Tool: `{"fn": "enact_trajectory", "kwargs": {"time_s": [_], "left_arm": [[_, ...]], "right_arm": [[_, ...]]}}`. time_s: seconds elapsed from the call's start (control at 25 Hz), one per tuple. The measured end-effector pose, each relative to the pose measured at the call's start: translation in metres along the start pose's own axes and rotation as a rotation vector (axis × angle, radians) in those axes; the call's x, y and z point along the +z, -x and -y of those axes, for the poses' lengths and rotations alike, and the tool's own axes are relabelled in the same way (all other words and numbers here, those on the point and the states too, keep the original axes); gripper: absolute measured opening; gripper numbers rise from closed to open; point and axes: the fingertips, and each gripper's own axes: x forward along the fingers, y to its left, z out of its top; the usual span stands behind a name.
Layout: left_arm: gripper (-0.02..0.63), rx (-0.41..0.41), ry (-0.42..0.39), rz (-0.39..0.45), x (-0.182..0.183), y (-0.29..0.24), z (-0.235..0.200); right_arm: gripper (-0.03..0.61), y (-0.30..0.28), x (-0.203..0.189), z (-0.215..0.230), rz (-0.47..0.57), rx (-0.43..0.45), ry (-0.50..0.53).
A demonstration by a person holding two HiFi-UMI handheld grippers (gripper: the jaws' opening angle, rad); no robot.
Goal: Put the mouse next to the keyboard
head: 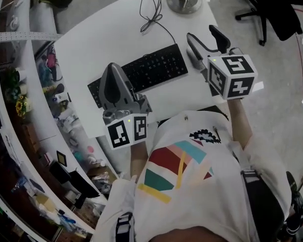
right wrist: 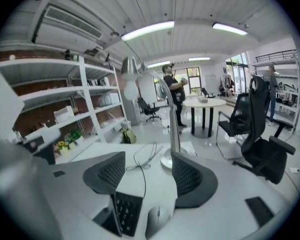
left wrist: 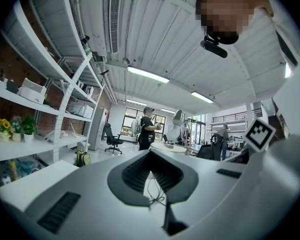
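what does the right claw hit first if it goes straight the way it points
Probably the round metal base of the silver desk lamp, ahead of the open right claw; the grey mouse lies lower, likely under that line.

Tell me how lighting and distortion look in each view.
Head view: even, soft light, sharp, with the shelves bowed at the left. Left gripper view: heavy fisheye, black corners, ceiling light strip blown out. Right gripper view: same fisheye curve, and the mouse at the bottom looks slightly soft.

Left gripper (head: 112,68) fingers together, right gripper (head: 201,33) fingers apart
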Motion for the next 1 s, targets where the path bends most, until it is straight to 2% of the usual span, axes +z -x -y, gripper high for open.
{"fn": "enact_trajectory", "kwargs": {"time_s": [0.12, 0.24, 0.32, 0.4, 0.52, 0.6, 1.0], "left_arm": [[0.044, 0.004, -0.006, 0.043, 0.025, -0.003, -0.005], [0.044, -0.006, 0.014, 0.056, 0.047, -0.003, -0.004], [0.044, -0.021, 0.026, 0.069, 0.057, -0.004, 0.001], [0.044, -0.041, 0.02, 0.079, 0.065, -0.004, 0.006], [0.044, -0.059, 0.016, 0.085, 0.071, -0.005, 0.012], [0.044, -0.061, 0.021, 0.077, 0.071, -0.003, 0.012], [0.044, -0.029, 0.02, 0.073, 0.073, 0.005, 0.004]], "right_arm": [[0.299, 0.032, 0.073, -0.006, 0.172, 0.059, 0.02], [0.299, 0.053, 0.104, -0.039, 0.243, 0.207, -0.008], [0.299, 0.053, 0.104, -0.065, 0.248, 0.305, -0.037], [0.299, 0.051, 0.101, -0.081, 0.256, 0.347, -0.059], [0.295, 0.051, 0.095, -0.097, 0.242, 0.358, -0.042], [0.238, 0.052, 0.092, -0.106, 0.23, 0.346, -0.01], [0.236, 0.049, 0.092, -0.13, 0.215, 0.446, -0.02]]}}
